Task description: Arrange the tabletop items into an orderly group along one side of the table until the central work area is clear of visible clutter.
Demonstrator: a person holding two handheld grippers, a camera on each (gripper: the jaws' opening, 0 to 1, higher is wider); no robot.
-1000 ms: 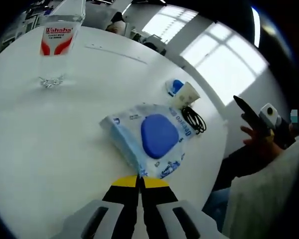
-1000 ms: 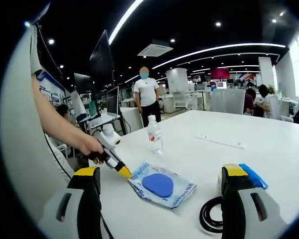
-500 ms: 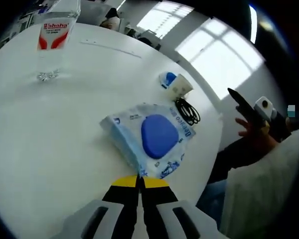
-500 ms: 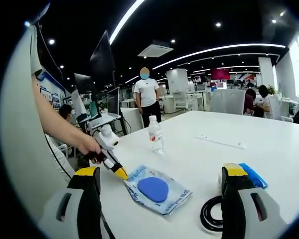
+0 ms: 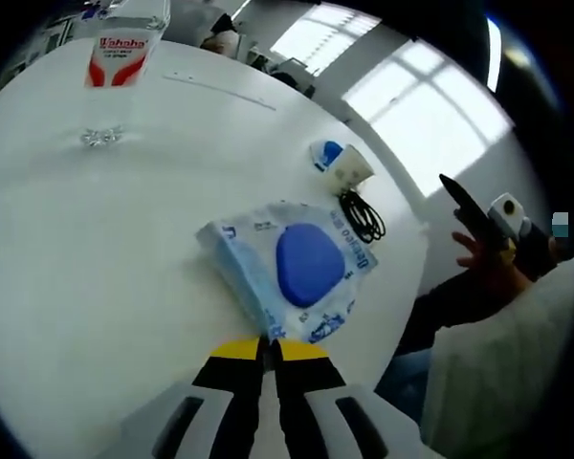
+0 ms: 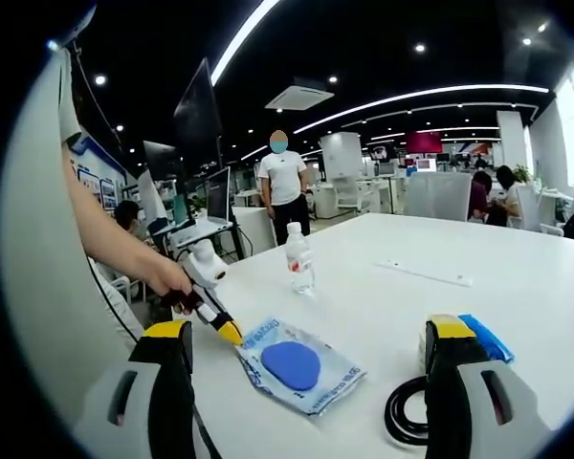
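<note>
Left gripper [image 5: 268, 346]: yellow-tipped jaws at bottom centre of the left gripper view, closed on the near corner of the blue packet [image 5: 292, 269]; seen also at lower left of the right gripper view [image 6: 231, 334], held in a hand [image 6: 177, 285], tips pinching the packet's corner

Right gripper [image 6: 311, 373]: jaws wide apart at the bottom corners of the right gripper view, nothing between them; seen at the right edge of the left gripper view [image 5: 505, 227], held in a hand

Blue packet [image 6: 297, 366]: flat on the white desk [image 5: 96, 268], pale wrapper with a dark blue oval in the middle; centre frame in the left gripper view, lower centre in the right gripper view

Black cable [image 5: 365, 217]: coiled, just beyond the packet; lower right in the right gripper view [image 6: 405, 413]

Small cream and blue item [image 5: 340, 164]: beside the cable, details unclear

Water bottle [image 6: 298, 258]: upright, centre of the right gripper view; red-and-white label at upper left of the left gripper view [image 5: 122, 53]

Background: office, a standing person [image 6: 284, 186], seated people at right
</note>
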